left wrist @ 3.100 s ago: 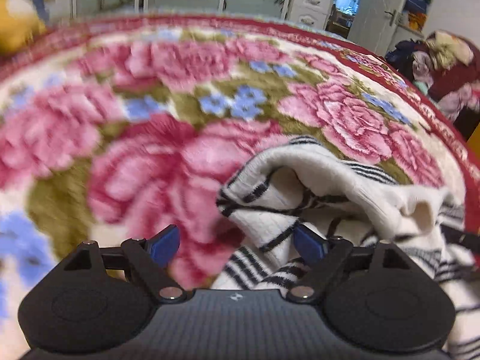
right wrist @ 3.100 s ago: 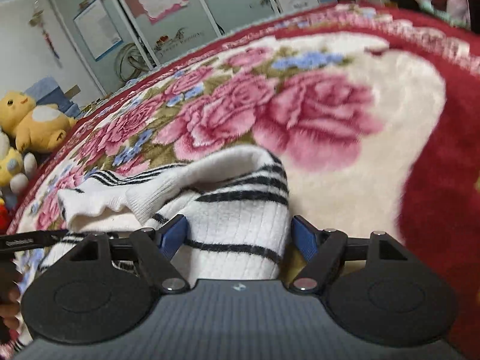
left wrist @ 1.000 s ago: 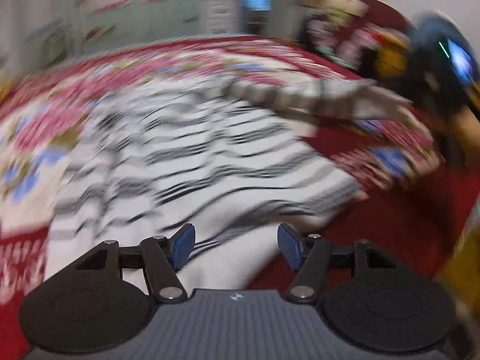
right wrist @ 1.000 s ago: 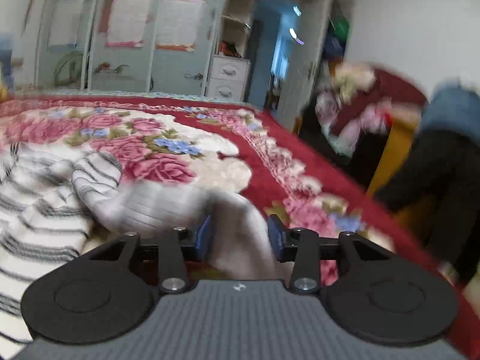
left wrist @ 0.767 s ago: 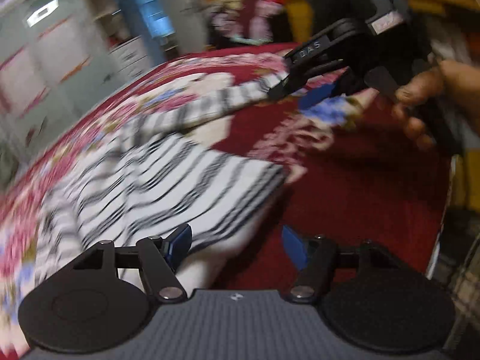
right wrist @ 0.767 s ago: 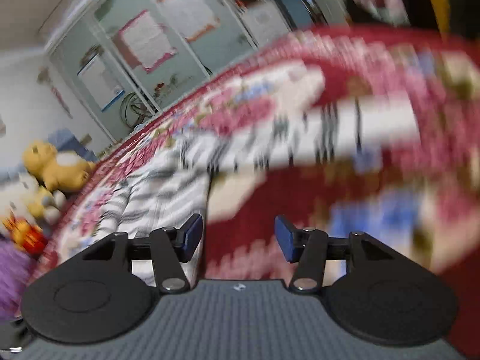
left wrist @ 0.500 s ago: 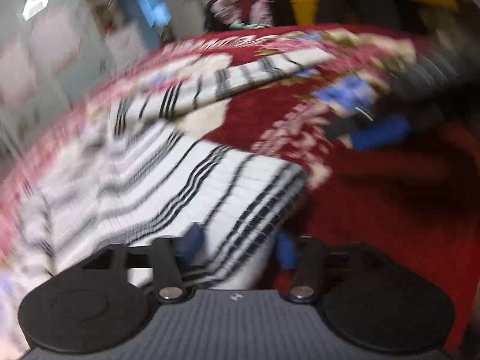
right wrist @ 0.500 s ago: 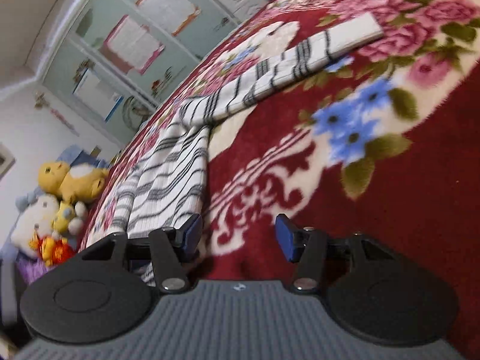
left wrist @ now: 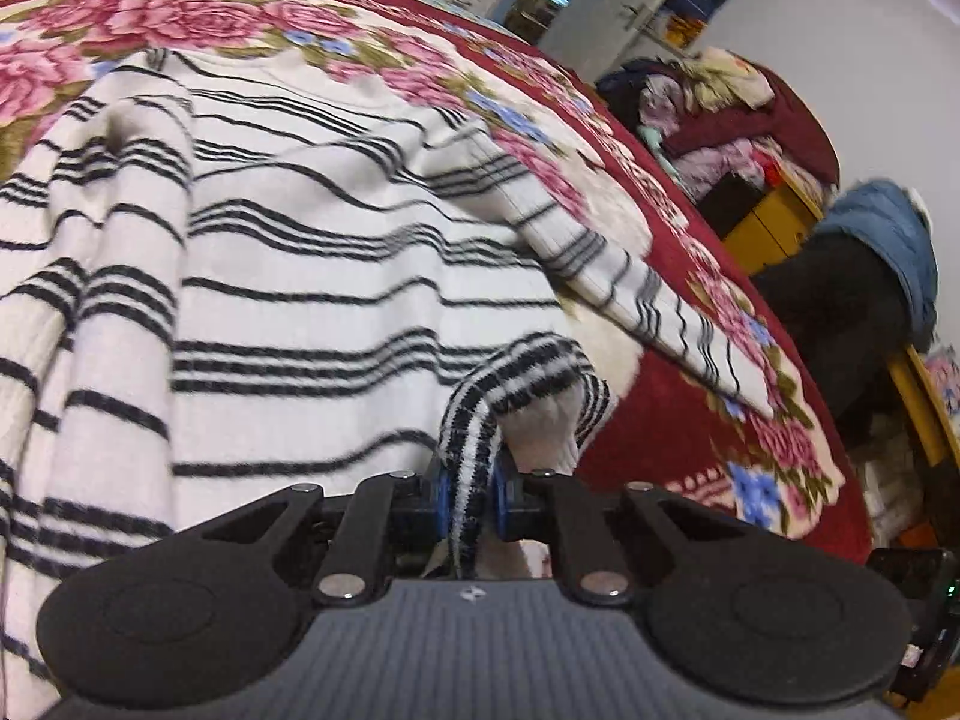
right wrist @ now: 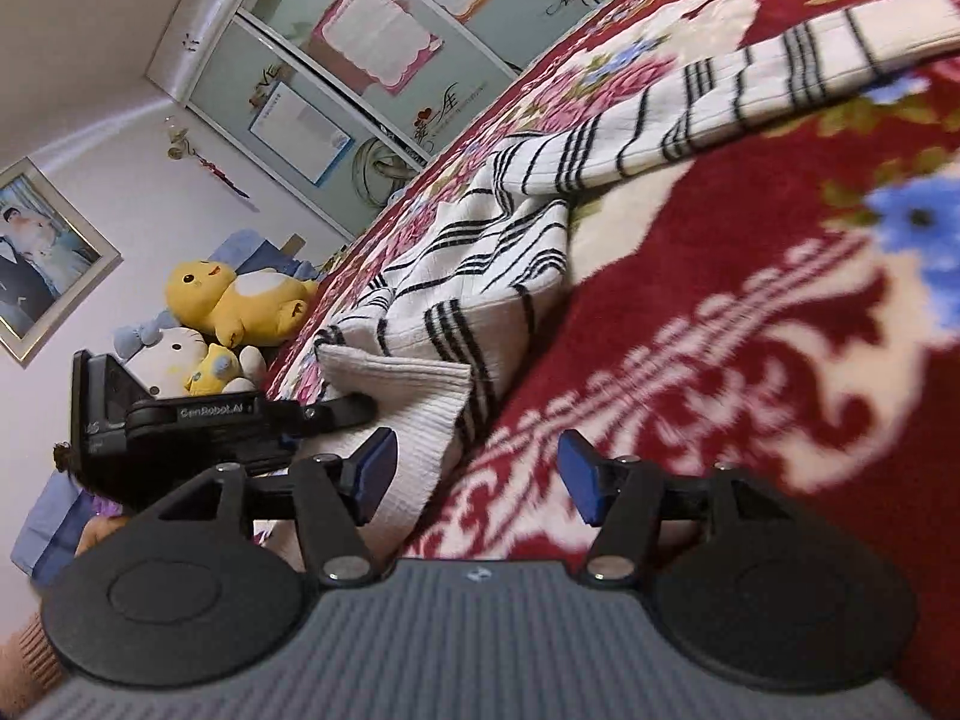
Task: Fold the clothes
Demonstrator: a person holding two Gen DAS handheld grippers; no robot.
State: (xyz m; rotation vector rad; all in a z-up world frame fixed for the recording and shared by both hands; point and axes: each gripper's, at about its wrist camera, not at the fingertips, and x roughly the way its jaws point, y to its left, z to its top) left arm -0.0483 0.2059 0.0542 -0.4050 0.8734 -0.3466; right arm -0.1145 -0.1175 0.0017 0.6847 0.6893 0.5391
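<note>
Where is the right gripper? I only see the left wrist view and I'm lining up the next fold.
Observer: The right gripper is low beside the hem corner of the striped sweater, open and holding nothing.
Operator: Can it see my left gripper?
Observer: Yes, the left gripper shows side-on, clamped on the ribbed hem.
Operator: What's beyond the sweater on that side?
Observer: A yellow plush toy and a white one lie at the edge of the blanket.

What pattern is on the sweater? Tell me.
White with thin black stripes in groups, on the sweater; clearest in the left wrist view.
</note>
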